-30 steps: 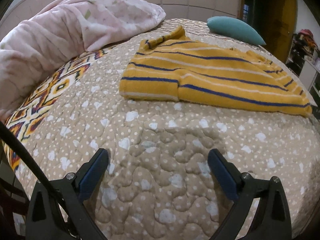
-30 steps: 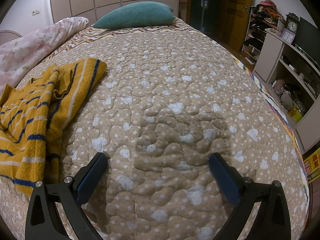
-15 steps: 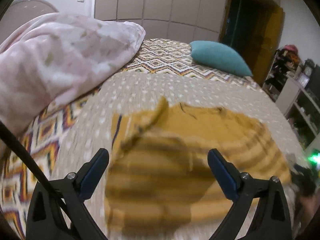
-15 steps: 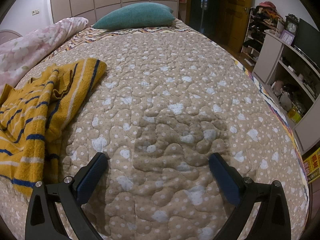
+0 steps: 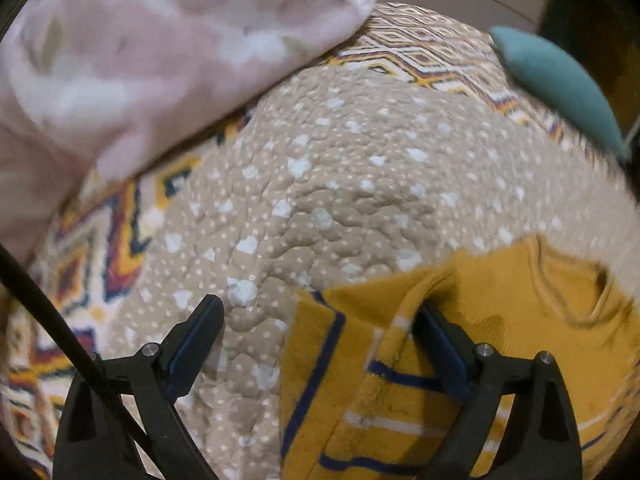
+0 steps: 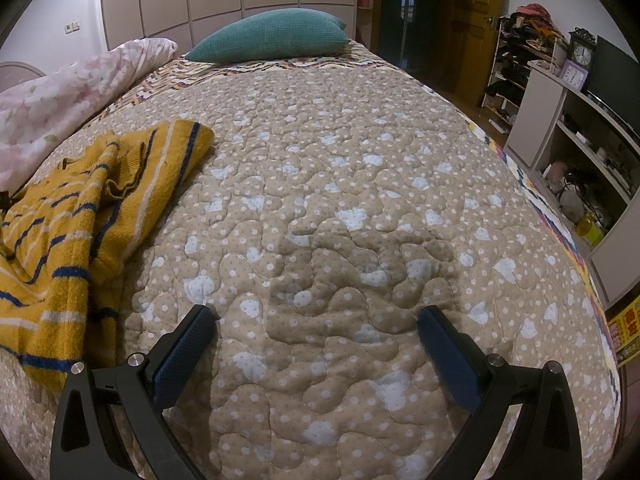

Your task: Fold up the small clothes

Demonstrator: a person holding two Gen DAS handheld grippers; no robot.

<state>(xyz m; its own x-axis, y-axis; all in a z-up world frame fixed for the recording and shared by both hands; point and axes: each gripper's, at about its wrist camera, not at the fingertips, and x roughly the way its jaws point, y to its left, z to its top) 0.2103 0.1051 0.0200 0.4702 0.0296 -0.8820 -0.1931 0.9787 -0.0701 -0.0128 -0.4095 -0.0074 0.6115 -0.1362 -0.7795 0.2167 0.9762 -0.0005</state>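
A mustard-yellow sweater (image 5: 500,320) with blue and white stripes lies partly folded on the beige dotted quilt (image 5: 340,180). My left gripper (image 5: 320,340) is open, low over the sweater's upper left corner; a fold of the cloth lies between the jaws, and the right finger (image 5: 440,344) is against it. In the right wrist view the sweater (image 6: 80,220) lies bunched at the left. My right gripper (image 6: 316,340) is open and empty over bare quilt (image 6: 360,200), to the right of the sweater.
A pink floral duvet (image 5: 140,60) is heaped at the left of the bed. A teal pillow (image 6: 268,36) lies at the head. A shelf unit (image 6: 580,140) with clutter stands beyond the bed's right edge. A patterned sheet (image 5: 100,240) shows under the quilt.
My left gripper has swung forward and down onto the sweater's upper left corner, still open. The sweater looks more bunched in the right wrist view. My right gripper has stayed put.
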